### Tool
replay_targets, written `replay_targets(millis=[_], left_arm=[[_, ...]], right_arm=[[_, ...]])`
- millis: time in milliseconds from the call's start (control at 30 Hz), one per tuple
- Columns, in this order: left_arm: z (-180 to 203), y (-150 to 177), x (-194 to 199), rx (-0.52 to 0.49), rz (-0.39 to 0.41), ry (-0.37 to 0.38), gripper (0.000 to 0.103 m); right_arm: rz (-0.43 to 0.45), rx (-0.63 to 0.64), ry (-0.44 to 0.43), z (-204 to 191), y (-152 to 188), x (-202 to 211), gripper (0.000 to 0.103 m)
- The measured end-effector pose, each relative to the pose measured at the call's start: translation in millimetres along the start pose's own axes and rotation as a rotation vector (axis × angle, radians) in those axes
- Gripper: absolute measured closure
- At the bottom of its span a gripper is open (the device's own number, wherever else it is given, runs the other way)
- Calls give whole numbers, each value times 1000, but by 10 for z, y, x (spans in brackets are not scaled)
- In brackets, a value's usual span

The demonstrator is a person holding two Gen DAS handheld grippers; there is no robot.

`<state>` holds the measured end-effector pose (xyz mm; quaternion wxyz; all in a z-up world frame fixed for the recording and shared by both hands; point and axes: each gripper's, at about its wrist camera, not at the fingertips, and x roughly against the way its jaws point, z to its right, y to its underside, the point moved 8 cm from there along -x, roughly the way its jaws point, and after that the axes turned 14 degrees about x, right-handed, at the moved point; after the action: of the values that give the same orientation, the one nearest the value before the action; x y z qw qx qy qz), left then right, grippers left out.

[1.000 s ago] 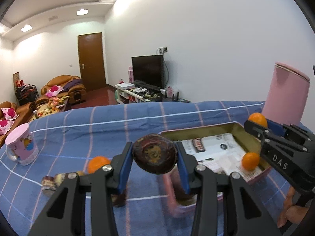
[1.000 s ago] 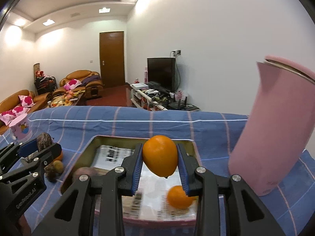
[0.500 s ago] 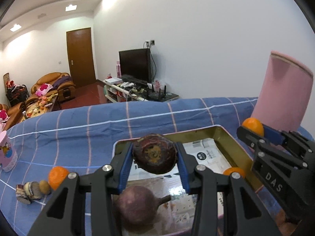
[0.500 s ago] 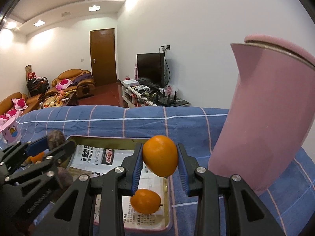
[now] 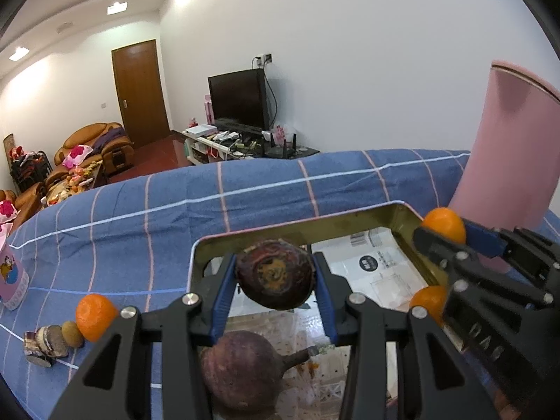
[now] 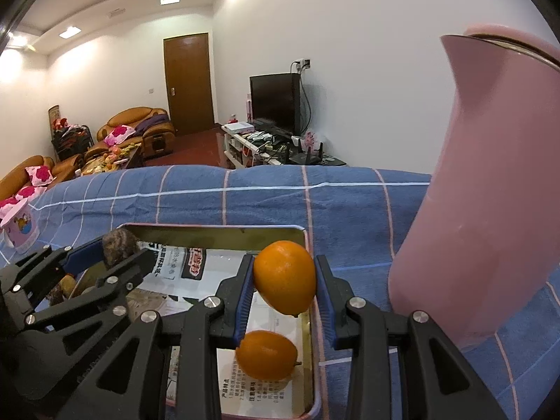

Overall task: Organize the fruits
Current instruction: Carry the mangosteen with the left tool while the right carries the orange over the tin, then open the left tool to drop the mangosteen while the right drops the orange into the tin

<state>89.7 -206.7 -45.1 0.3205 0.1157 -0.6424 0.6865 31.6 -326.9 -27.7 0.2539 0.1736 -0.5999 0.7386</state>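
Two fruits are in the air over the tin tray (image 5: 364,217), one in each hand-held gripper. At the far left of the left wrist view a pink mug (image 5: 10,281) stands on the blue checked cloth of the desk (image 5: 140,231), and nearer in a short row is not yet collected: two dark, wrinkled pieces (image 5: 43,341), a small brown one (image 5: 72,333) and a loose tangerine (image 5: 95,316), all well apart from the tray. The left hand-held gripper (image 5: 275,287) is closed on a dark purple, mottled fruit (image 5: 275,273), probably a passion fruit, which a second ago hung over bare cloth beside the tray and now hangs over the paper-lined left end, directly above a purple fruit with a stem (image 5: 241,367) already lying there. Farther right, the right hand-held gripper (image 6: 284,288) pinches an orange kumquat (image 6: 284,286); it has slid from the tray's middle to the right end, just above a second kumquat (image 6: 266,354) resting on the paper by the rim (image 6: 308,280). A tall pink jug (image 6: 490,189) stands on the cloth just beside the tray. Judging by this, both carries have reached their like-with-like spots, so sorting is well along for these two; what remains seems to be lowering and letting go, gently enough that the round fruits do not roll, then fetching the row at the left.
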Motion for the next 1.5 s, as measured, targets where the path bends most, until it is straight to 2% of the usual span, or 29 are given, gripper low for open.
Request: replay_targets(millis=[367, 733, 867, 1000, 1100, 1200, 1267, 1300, 1333, 1433, 1500], left_arm=[[22, 54, -69, -14, -48, -9, 59], [-65, 95, -98, 20, -79, -41, 58], [-122, 91, -90, 33, -71, -75, 51], [-185, 76, -86, 63, -68, -78, 39], [-215, 74, -46, 77, -58, -60, 39], [-237, 71, 3, 96, -46, -37, 37], [-200, 79, 24, 97, -51, 6, 21], [-149, 79, 35, 86, -47, 23, 7], [-134, 66, 74, 68, -20, 1, 0], [-98, -24, 243, 12, 100, -31, 0], [-120, -72, 326, 4, 154, -57, 0]], right_arm=[[-57, -11, -95, -139, 71, -152, 67], [-58, -64, -182, -188, 76, -210, 67], [-66, -70, -185, -181, 76, -235, 67], [-63, -92, -211, -165, 60, -261, 67], [-54, -111, -232, -153, 68, -228, 65], [-31, -140, -249, -119, 59, -185, 59], [-2, -178, -264, -61, 37, -138, 45], [19, -201, -290, -50, 21, -111, 23], [37, -220, -306, -47, -2, -78, 18], [108, -218, -260, 3, -82, 57, 18], [155, -195, -176, 52, -132, 162, 18]])
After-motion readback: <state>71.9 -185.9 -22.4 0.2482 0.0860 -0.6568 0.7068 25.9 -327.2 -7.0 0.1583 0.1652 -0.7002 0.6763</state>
